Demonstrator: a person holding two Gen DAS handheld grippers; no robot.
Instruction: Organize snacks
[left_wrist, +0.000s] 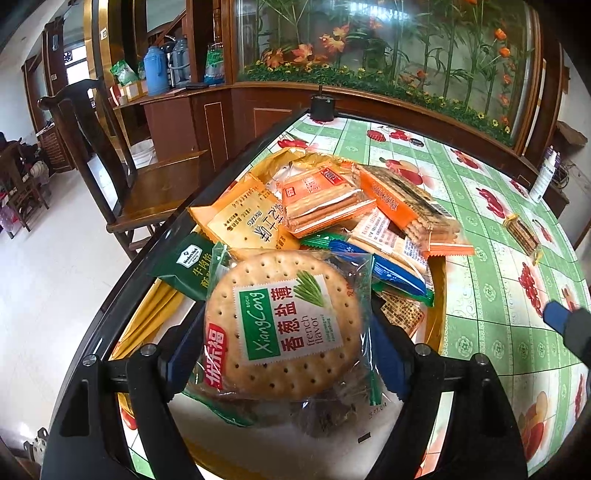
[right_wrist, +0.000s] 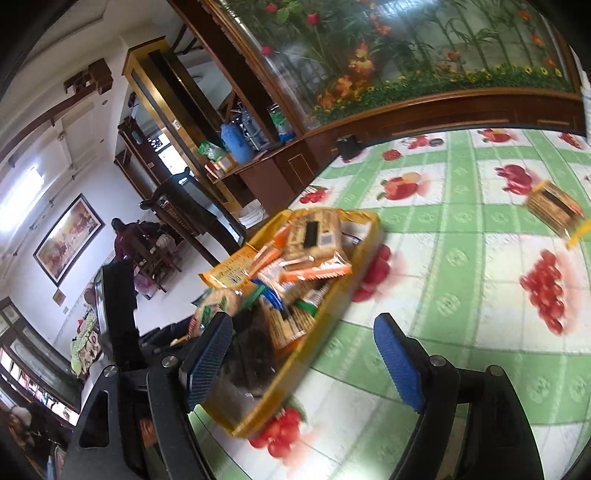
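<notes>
Yellow tray (left_wrist: 437, 295), one stray packet (left_wrist: 522, 230).

Green-checked fruit-print tablecloth (left_wrist: 480, 258); yellow tray (right_wrist: 354, 280); orange packets (left_wrist: 325, 203).

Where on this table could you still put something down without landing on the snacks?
The green checked tablecloth is bare between the yellow tray and the lone cracker packet lying apart. The tray itself is crowded, packets heaped on one another, with the round cracker pack at its near end.
</notes>
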